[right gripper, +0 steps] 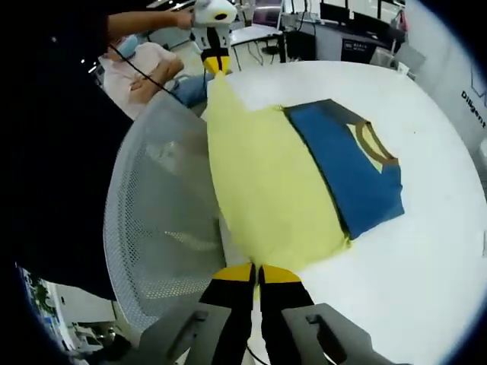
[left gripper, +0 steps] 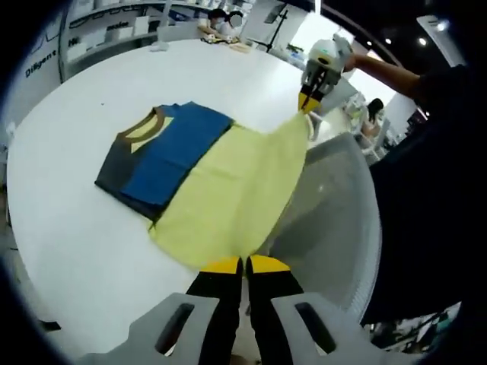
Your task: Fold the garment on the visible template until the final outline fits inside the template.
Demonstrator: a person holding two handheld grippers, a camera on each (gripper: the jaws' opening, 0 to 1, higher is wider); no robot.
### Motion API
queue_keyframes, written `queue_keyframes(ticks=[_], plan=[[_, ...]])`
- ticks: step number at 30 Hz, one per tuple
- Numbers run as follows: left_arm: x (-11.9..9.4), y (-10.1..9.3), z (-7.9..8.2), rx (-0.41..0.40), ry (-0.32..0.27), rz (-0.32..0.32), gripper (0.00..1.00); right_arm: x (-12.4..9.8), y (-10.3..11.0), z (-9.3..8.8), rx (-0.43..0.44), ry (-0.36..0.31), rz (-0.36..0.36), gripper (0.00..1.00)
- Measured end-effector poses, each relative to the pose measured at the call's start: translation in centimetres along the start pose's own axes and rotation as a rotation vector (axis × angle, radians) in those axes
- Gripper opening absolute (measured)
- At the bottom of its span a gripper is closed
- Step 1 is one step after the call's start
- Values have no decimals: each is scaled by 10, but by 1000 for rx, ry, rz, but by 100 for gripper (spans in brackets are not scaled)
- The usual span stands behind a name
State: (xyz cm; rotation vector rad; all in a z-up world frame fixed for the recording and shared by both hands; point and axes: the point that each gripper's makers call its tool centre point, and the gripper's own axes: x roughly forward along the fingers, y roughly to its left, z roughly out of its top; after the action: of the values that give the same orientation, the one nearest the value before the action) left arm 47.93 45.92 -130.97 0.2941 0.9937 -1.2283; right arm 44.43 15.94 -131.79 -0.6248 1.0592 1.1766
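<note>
White wall lettering reads "Diligent" at the upper left of the left gripper view and again at the right edge of the right gripper view; the rest is cut off.

The soft cloth garment, with a pale yellow lower part, a blue and dark grey upper part and a tan ribbed collar, lies partly on the round, smooth white tabletop. Its blue part sits left of centre in the left gripper view and right of centre in the right gripper view.

The left gripper, black with yellow tips, has its fingers pressed together on one yellow hem corner. The right gripper likewise pinches the other corner, lifting the hem taut.

A grey mesh chair back stands beside the tabletop edge.
</note>
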Motion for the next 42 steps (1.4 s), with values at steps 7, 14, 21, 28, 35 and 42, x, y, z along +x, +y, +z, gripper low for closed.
queue_keyframes(ticks=[7, 14, 21, 28, 35, 42], plan=[[-6, 22, 18, -30, -46, 53, 0, -10, -31, 14, 8, -33, -97, 0], [-7, 43, 32, -42, -93, 105, 0, -14, -56, 23, 13, -59, -187, 0], [-8, 63, 43, -27, -118, 167, 0, -22, -77, 31, 25, -90, -255, 0], [-9, 86, 58, -23, -151, 251, 0, -26, -95, 39, 50, -121, -305, 0], [-12, 102, 70, -11, -182, 301, 0, -31, -110, 46, 50, -148, -355, 0], [-16, 117, 83, 16, -212, 351, 0, -38, -134, 54, 51, -187, -426, 0]])
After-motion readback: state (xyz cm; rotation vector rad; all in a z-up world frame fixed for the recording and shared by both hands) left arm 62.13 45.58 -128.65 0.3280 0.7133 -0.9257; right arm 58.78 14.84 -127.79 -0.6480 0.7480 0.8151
